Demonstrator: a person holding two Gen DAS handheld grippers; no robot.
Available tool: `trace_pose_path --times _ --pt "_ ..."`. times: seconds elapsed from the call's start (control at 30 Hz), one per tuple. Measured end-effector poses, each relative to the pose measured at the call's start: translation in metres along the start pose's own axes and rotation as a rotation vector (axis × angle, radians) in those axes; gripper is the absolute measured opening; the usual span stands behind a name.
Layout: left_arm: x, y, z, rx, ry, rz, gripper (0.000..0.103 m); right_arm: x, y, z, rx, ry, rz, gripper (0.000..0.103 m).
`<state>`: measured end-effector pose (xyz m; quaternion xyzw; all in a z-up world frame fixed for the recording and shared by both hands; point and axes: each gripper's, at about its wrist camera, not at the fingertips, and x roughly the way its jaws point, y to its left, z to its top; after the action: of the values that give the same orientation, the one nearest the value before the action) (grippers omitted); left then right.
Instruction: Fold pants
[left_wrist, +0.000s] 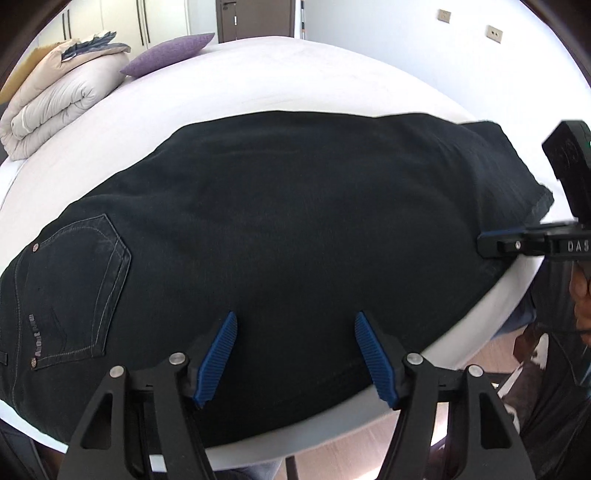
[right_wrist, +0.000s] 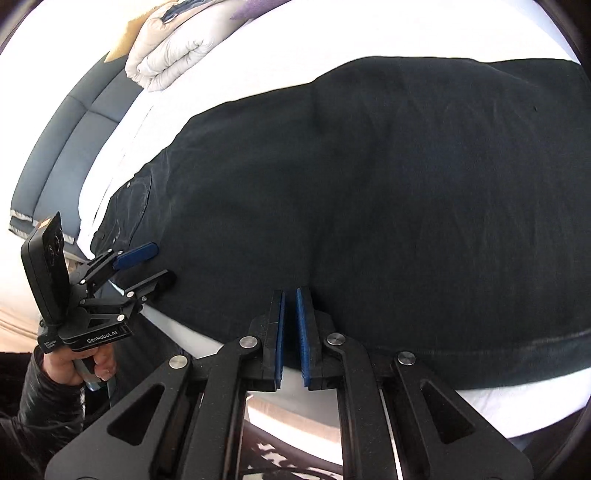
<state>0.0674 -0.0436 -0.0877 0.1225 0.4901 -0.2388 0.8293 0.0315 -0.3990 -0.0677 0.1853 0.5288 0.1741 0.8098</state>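
Black pants (left_wrist: 295, 203) lie flat along the white bed (left_wrist: 295, 74), doubled lengthwise, with the back pocket (left_wrist: 77, 288) at the left. My left gripper (left_wrist: 295, 317) hovers open over the pants' near edge, and nothing sits between its blue pads. From the right wrist view it (right_wrist: 164, 263) stands open beside the pocket end. My right gripper (right_wrist: 290, 293) is shut, with only a thin slit between its pads and no cloth seen pinched. In the left wrist view it (left_wrist: 482, 245) points at the hem end of the pants (right_wrist: 369, 184).
A folded beige duvet (left_wrist: 55, 107) and a purple pillow (left_wrist: 170, 53) lie at the far left of the bed. A blue padded headboard (right_wrist: 62, 140) runs along that side. The bed's near edge drops to a wooden floor (left_wrist: 461, 369). A person's hand (right_wrist: 74, 365) holds the left gripper.
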Motion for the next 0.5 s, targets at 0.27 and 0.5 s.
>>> trace_pose_path --times 0.27,0.5 --pt "-0.001 0.003 -0.012 -0.003 -0.003 0.016 0.069 0.020 0.018 -0.015 -0.017 0.009 0.013 0.008" --pt "-0.005 -0.002 -0.023 -0.017 -0.007 0.013 0.069 0.000 0.019 -0.016 -0.016 -0.019 0.036 0.008"
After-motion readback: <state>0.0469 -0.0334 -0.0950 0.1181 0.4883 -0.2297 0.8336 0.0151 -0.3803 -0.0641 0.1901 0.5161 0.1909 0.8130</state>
